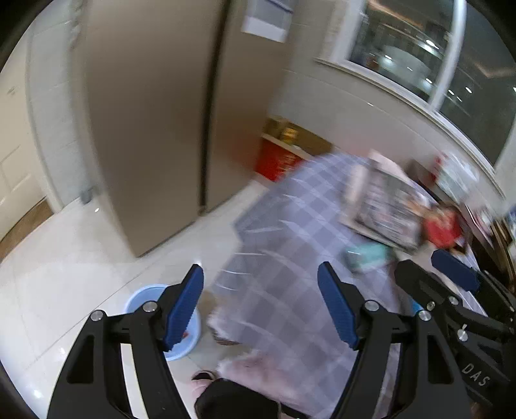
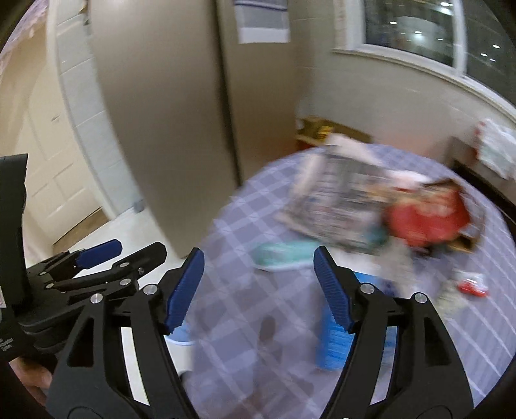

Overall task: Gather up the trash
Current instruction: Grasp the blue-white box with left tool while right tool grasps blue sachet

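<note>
Trash on the table (image 2: 245, 309), which wears a checked lilac cloth; both views are motion-blurred, so the counts cover only what can be made out. One teal wrapper (image 2: 283, 254) near the table's middle. One blue packet (image 2: 335, 341) close to the near edge, partly behind the right gripper's finger. One small red-and-white scrap (image 2: 472, 283) toward the right side. One red bag (image 2: 425, 216) lying in an open cardboard box (image 2: 467, 241); nothing else in the box can be told. One flat printed carton (image 2: 338, 206) beside the box, touching it, contents hidden.

Left gripper (image 1: 260, 306): jaws wide apart, nothing between the pads, held above the table's edge and the floor. Right gripper (image 2: 259, 287): jaws wide apart, nothing between the pads, above the cloth, with the teal wrapper just beyond the fingertips.

One pale blue basin (image 1: 142, 299) stands on the floor beside the table, partly behind the left gripper's finger; a small reddish bit shows inside, too blurred to identify.

One tall beige fridge (image 1: 154, 129) behind the table. One window (image 2: 419, 29), dark.
</note>
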{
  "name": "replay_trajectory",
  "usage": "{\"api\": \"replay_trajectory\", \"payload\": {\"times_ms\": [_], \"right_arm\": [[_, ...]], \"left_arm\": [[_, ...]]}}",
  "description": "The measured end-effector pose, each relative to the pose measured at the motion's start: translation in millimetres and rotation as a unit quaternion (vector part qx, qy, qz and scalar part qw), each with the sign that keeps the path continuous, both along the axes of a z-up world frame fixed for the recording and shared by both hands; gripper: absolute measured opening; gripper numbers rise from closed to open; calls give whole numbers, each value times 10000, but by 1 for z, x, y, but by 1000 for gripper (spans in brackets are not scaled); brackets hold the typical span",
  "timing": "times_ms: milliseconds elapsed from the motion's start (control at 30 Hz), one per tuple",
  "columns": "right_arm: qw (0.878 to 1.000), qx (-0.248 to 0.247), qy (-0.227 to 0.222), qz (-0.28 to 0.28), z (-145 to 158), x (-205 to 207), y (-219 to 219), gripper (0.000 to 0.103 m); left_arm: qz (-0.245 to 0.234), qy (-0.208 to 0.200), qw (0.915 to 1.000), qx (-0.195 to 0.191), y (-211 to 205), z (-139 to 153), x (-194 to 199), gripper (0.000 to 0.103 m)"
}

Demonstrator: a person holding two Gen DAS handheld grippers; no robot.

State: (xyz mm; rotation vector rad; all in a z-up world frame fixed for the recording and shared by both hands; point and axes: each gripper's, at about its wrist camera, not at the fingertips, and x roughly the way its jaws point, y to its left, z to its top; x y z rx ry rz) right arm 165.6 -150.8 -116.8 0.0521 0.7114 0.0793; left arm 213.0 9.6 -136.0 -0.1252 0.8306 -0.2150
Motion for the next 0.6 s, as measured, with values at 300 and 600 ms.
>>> {"api": "replay_trajectory", "payload": {"times_ms": [300, 600], "right_arm": [[9953, 102, -19, -968, 0, -53, -121, 71], [9899, 319, 28, -1381, -14, -87, -184, 72]], "left_arm": [[-908, -73, 9954, 312, -124, 2, -32, 72], [-1199, -71, 9908, 618, -183, -1, -46, 72]]}}
